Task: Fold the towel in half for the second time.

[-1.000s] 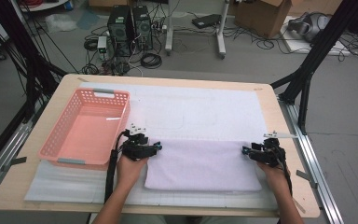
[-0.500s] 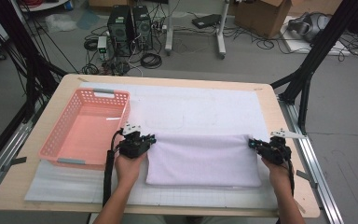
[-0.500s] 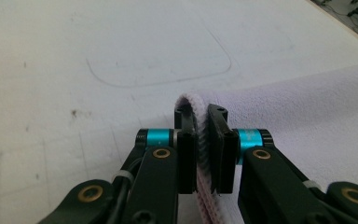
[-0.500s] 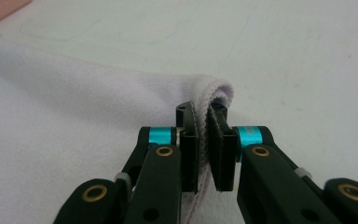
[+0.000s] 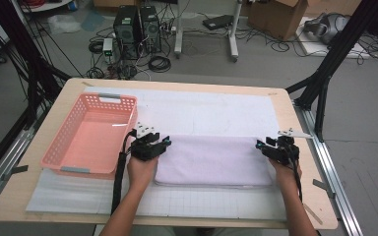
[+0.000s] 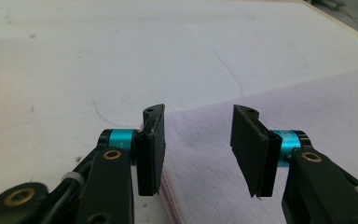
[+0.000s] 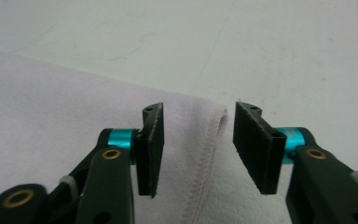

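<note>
We saw both sets of jaws had just been opening; the left gripper and right gripper now stood parted over the far corners of the towel, pressing on nothing; half a second before they had been clenched at those same corners, so we judged the fold laid and let go, with the cloth doubled flat on the mat beside the basket. The towel lay near the front of the table, its long edges across it, just right of the basket.

The high view gave us the whole layout: both hands at the towel's ends and the basket holding nothing; the left gripper view showed stacked layers at the folded edge under the left pad; the right gripper view showed the stitched hem curling at the corner between released pads.
</note>
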The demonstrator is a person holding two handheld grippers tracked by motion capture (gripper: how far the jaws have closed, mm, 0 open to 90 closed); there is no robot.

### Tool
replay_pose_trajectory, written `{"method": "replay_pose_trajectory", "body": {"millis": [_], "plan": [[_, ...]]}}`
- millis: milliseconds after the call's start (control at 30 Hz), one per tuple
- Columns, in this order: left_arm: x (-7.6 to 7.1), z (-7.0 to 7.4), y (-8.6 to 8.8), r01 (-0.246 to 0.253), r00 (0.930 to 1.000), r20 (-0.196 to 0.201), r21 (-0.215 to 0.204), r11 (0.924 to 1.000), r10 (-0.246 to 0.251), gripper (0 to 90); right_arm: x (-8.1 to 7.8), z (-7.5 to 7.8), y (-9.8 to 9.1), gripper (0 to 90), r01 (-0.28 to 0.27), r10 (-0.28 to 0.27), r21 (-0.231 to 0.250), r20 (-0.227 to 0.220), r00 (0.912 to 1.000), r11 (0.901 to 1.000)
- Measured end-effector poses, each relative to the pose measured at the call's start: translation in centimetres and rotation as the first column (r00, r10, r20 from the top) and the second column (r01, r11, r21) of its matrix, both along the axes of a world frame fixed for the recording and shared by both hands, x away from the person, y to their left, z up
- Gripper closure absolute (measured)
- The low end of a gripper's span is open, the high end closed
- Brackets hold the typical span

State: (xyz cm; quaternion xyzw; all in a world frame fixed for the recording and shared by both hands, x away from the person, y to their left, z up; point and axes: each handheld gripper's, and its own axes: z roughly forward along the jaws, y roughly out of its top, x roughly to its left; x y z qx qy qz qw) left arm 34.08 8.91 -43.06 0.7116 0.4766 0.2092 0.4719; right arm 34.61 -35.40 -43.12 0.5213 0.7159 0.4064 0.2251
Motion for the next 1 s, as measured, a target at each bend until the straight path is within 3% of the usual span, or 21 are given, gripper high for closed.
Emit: {"method": "replay_pose_trajectory", "body": {"millis": [67, 133, 333, 433, 567, 700, 800, 900, 1000], "plan": [[-0.8, 0.1, 0.0, 0.028, 0.9996, 0.002, -0.014, 0.9995, -0.028, 55.4, -0.7, 0.5, -0.1, 51.0, -0.009, 0.009, 0.014, 0.019, 0.9998, 0.9999], [-1.6, -0.2, 0.1, 0.058, 0.9982, -0.015, -0.025, 0.9980, -0.059, 56.2, -1.5, 0.9, -0.1, 53.3, -0.058, 0.057, 0.028, 0.024, 0.9981, 0.9979], [-3.8, -1.4, 0.6, 0.114, 0.9904, -0.076, -0.028, 0.9931, -0.115, 60.7, -4.1, 0.6, 0.8, 53.7, -0.220, 0.221, 0.038, -0.014, 0.9752, 0.9747], [-4.6, -1.8, 0.8, 0.125, 0.9868, -0.102, -0.014, 0.9920, -0.126, 61.5, -5.1, 0.1, 1.2, 54.1, -0.251, 0.251, 0.004, -0.046, 0.9669, 0.9680], [-5.6, -1.8, 1.0, 0.146, 0.9843, -0.102, 0.013, 0.9892, -0.144, 61.9, -6.3, -0.6, 1.4, 54.9, -0.272, 0.266, -0.052, -0.094, 0.9593, 0.9610], [-6.1, -1.9, 1.4, 0.162, 0.9828, -0.094, 0.020, 0.9866, -0.159, 61.9, -7.1, -0.8, 0.5, 55.9, -0.267, 0.258, -0.088, -0.100, 0.9608, 0.9596], [-6.2, -1.8, 1.9, 0.155, 0.9835, -0.093, -0.009, 0.9878, -0.156, 60.7, -7.5, -0.5, 0.0, 51.7, -0.257, 0.250, -0.091, -0.085, 0.9645, 0.9620], [-6.4, -1.6, 2.3, 0.168, 0.9836, -0.060, -0.043, 0.9849, -0.170, 51.1, -7.9, 0.2, -0.8, 45.0, -0.238, 0.237, -0.041, -0.028, 0.9712, 0.9705], [-6.5, -1.1, 2.3, 0.169, 0.9854, -0.008, -0.097, 0.9809, -0.170, 33.2, -8.1, 1.3, -1.7, 36.9, -0.200, 0.200, 0.007, 0.045, 0.9788, 0.9797]]}}
